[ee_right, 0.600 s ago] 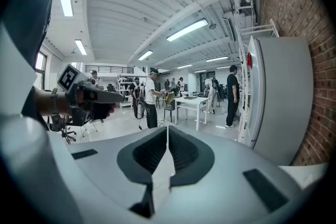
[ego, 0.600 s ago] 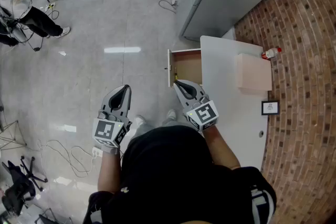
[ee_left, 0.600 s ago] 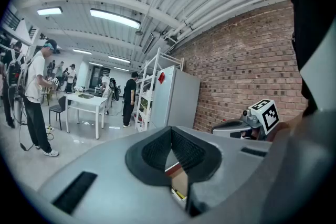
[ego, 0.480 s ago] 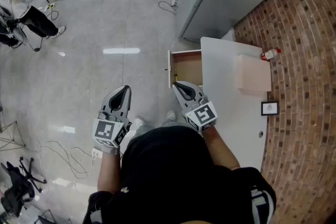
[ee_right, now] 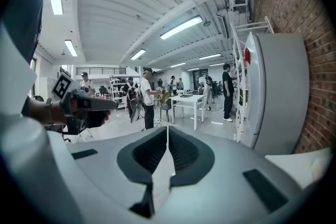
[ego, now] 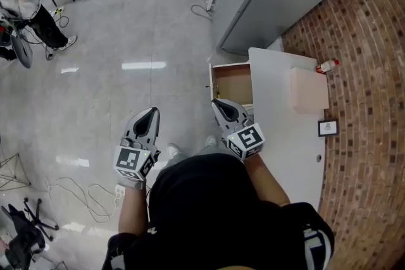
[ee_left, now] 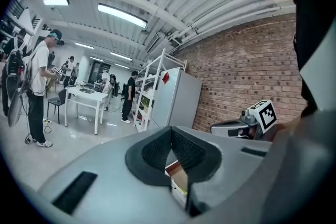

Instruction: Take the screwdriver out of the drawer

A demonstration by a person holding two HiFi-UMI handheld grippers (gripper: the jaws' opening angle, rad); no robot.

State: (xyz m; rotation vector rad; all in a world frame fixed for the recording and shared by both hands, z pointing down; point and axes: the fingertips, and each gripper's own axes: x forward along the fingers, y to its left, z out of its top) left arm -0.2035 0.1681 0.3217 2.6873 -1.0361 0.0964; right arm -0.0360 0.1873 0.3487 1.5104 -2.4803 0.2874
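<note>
We see only part of the open drawer (ego: 231,82) from the head view — its near corner lies behind the right tongs (ego: 216,102) and its inner end under the counter (ego: 278,98) — and a screwdriver inside is too small to make out, while the left gripper view shows just a sliver of it.

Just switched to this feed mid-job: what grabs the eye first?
The open drawer sticking out of the white cabinet by the brick wall stands out first. The right gripper, jaws together and empty, points toward the drawer's near edge. The left gripper, also shut, is held over the grey floor to the left.
</note>
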